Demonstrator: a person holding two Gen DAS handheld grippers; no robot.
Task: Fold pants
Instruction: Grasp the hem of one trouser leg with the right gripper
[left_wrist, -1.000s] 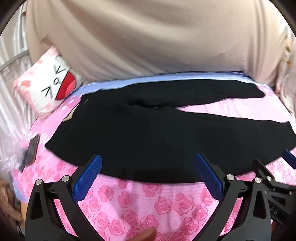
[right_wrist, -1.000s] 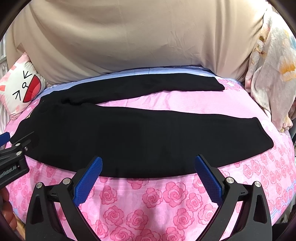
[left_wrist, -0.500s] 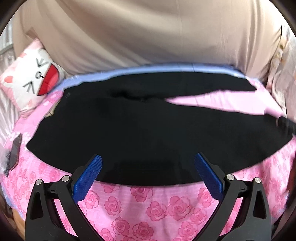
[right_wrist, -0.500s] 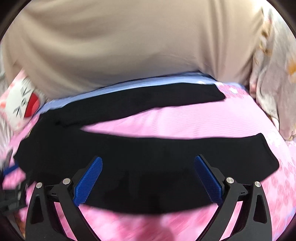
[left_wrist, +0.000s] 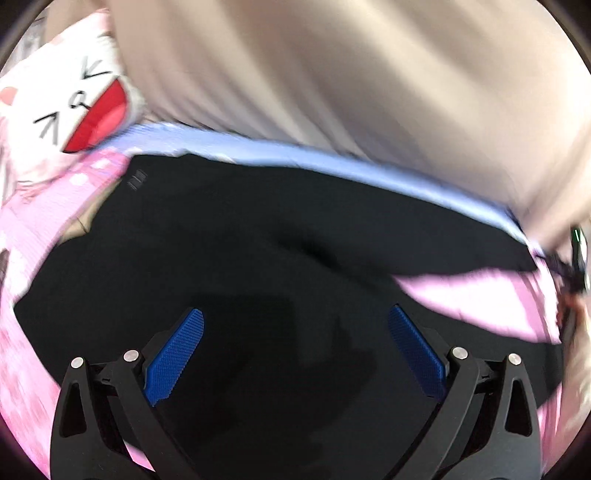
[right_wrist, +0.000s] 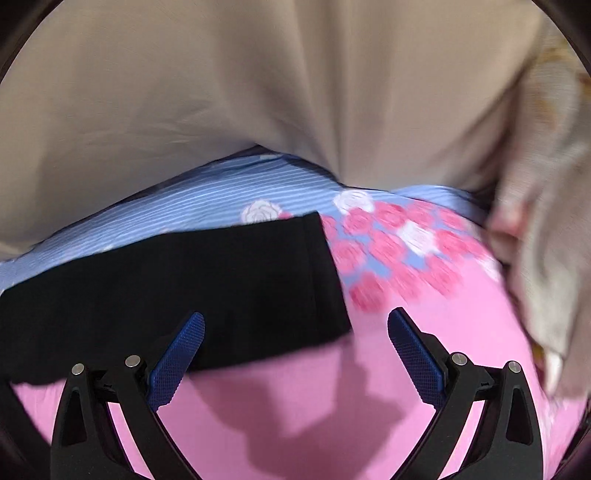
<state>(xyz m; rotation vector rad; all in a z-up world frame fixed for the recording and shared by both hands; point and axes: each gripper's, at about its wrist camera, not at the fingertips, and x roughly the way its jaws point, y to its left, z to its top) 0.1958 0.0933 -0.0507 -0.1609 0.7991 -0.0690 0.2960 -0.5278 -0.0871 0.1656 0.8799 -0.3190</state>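
Black pants (left_wrist: 258, 266) lie spread flat on a pink rose-print bedsheet (left_wrist: 44, 221). In the left wrist view my left gripper (left_wrist: 295, 325) hovers open over the waist and seat part, with nothing between its blue pads. The two legs split apart at the right, with pink sheet (left_wrist: 472, 299) between them. In the right wrist view my right gripper (right_wrist: 295, 328) is open just above the hem end of the far leg (right_wrist: 221, 288). Its left pad (right_wrist: 177, 354) is over the black cloth and its right pad over bare pink sheet (right_wrist: 461, 325). Both views are blurred.
A beige curtain or cover (left_wrist: 332, 92) hangs along the far edge of the bed. A white cat-face pillow (left_wrist: 66, 99) lies at the far left. A pale floral cloth (right_wrist: 546, 258) hangs at the right. A blue striped band (right_wrist: 184, 210) of sheet runs along the far side.
Both grippers have moved forward and down from the near bed edge: the left is now over the waist, the right has reached the far leg's hem. Both stayed open.
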